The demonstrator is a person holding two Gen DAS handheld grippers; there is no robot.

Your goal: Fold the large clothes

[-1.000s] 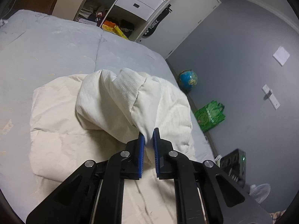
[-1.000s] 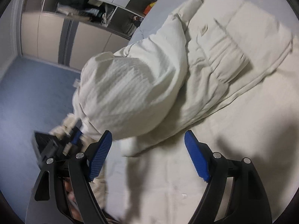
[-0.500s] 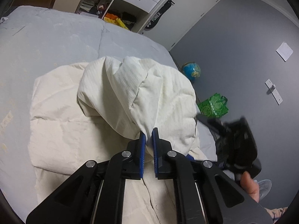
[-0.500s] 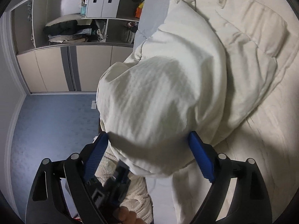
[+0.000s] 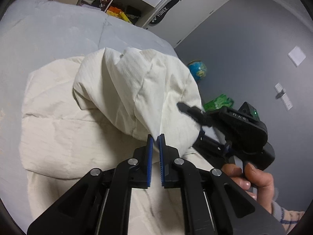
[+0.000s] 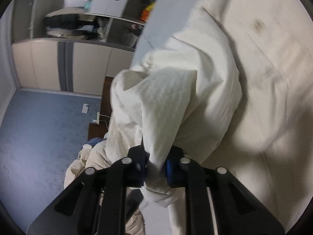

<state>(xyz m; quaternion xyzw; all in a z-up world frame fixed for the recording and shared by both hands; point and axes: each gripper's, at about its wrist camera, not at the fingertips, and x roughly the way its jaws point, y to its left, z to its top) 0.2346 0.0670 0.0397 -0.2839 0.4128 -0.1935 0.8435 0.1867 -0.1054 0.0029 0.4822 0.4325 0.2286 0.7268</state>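
Pinching cream jacket [image 5: 137, 90] fold: L gripper [image 5: 156, 137] clamped; R gripper [image 6: 156, 166] jaws just closed on it

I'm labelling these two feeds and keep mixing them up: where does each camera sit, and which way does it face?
Left wrist: sits on the left gripper, looking along its jaws across the grey bed at the cream padded coat; jaws pinch the coat; the person's right hand shows.
Right wrist: sits on the right gripper, looking over the bed edge toward the blue floor and wardrobe; jaws, having just closed, clamp the coat.
Shared: the coat, bed and shelving; the left view also shows the right gripper.
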